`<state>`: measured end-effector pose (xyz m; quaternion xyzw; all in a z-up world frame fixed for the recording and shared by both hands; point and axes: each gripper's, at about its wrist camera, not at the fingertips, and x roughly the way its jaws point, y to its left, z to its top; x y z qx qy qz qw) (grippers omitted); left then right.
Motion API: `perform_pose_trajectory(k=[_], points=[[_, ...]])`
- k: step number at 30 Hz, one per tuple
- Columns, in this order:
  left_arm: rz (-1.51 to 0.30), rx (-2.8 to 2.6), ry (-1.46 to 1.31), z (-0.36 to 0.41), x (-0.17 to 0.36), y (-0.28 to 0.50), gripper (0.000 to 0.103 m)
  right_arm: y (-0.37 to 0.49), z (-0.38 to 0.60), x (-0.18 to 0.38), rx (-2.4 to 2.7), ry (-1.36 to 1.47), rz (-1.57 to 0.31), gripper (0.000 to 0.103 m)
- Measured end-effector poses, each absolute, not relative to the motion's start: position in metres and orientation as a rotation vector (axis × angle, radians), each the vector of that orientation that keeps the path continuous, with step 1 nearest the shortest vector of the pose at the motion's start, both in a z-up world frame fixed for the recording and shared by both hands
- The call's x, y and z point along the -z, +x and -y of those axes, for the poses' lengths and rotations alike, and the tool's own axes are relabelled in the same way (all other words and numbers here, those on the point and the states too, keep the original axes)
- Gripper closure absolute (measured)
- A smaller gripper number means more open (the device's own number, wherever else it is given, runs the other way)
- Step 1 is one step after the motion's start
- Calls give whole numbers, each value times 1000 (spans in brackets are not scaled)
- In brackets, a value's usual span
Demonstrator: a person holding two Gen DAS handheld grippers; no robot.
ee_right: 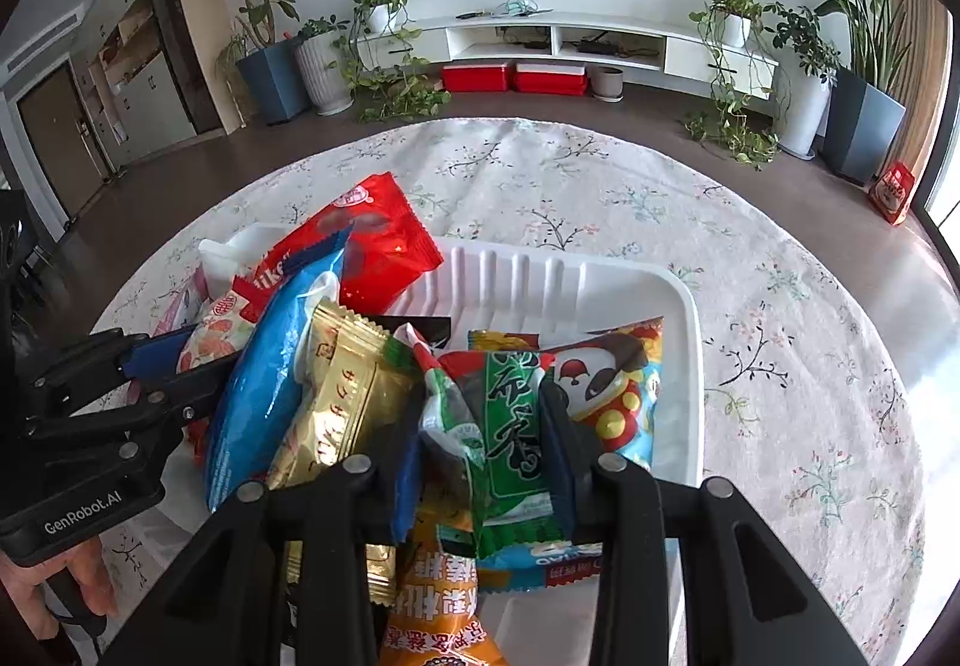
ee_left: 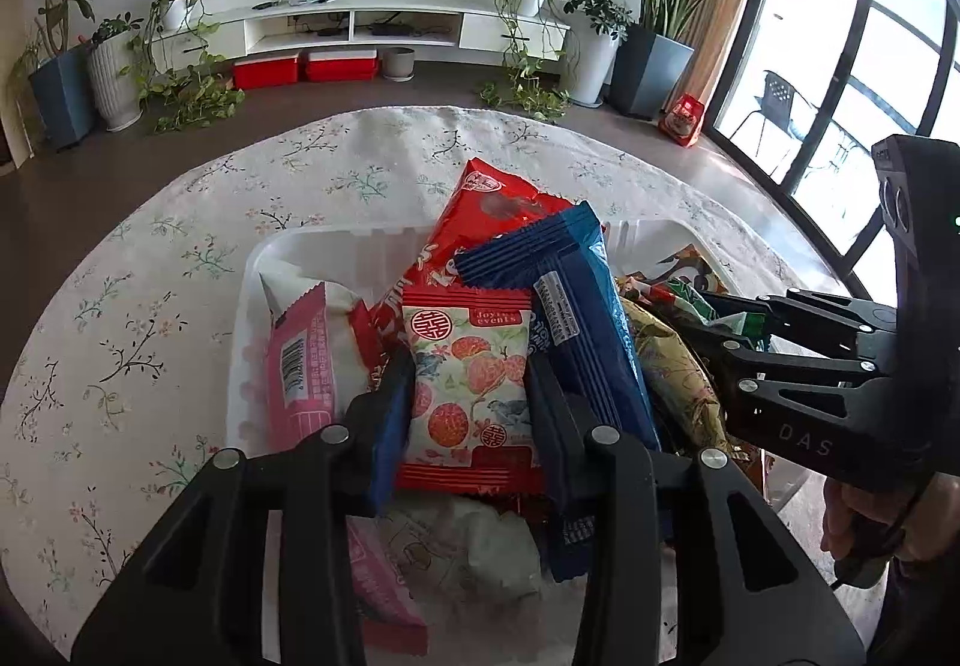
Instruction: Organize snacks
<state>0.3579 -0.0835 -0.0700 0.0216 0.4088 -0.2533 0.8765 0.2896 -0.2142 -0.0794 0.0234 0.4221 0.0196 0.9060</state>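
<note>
A white plastic tray [ee_left: 312,240] on the flowered tablecloth holds a pile of snack packets. My left gripper [ee_left: 471,384] has its fingers on both sides of a white packet with red fruit [ee_left: 468,384], and appears shut on it. A dark blue packet [ee_left: 576,318], a red packet [ee_left: 486,222] and a pink packet [ee_left: 300,366] lie around it. My right gripper [ee_right: 480,420] has its fingers on both sides of a green packet [ee_right: 507,426], and appears shut on it. Beside it lie a gold packet [ee_right: 342,396], a blue packet [ee_right: 270,366] and a panda packet [ee_right: 612,384].
The tray's ribbed far wall [ee_right: 510,276] is bare on the right. The round table's cloth [ee_right: 780,366] surrounds the tray. An orange packet [ee_right: 432,600] lies under my right gripper. Plants and a TV stand [ee_left: 360,24] are far behind.
</note>
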Motion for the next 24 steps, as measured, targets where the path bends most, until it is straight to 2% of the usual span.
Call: perform_pose_trajectory(k=[2, 6, 12, 14, 16, 19, 22, 24], points=[[-851, 511, 52, 83, 68, 357, 54, 289, 215, 76, -37, 43, -873, 63], [-842, 513, 51, 81, 66, 354, 51, 284, 217, 71, -19, 30, -853, 55], [-826, 499, 59, 80, 60, 348, 40, 279, 215, 66, -16, 14, -839, 50], [-820, 499, 57, 80, 58, 345, 34, 277, 216, 62, -15, 23, -827, 45], [-816, 499, 60, 80, 56, 342, 33, 273, 216, 59, -13, 28, -812, 38], [-799, 499, 57, 78, 50, 335, 27, 268, 216, 55, -12, 25, -802, 35], [-776, 493, 57, 75, 41, 325, 26, 261, 215, 49, -12, 21, -790, 32], [-748, 474, 60, 71, 32, 315, 13, 254, 214, 44, -9, 13, -771, 28]])
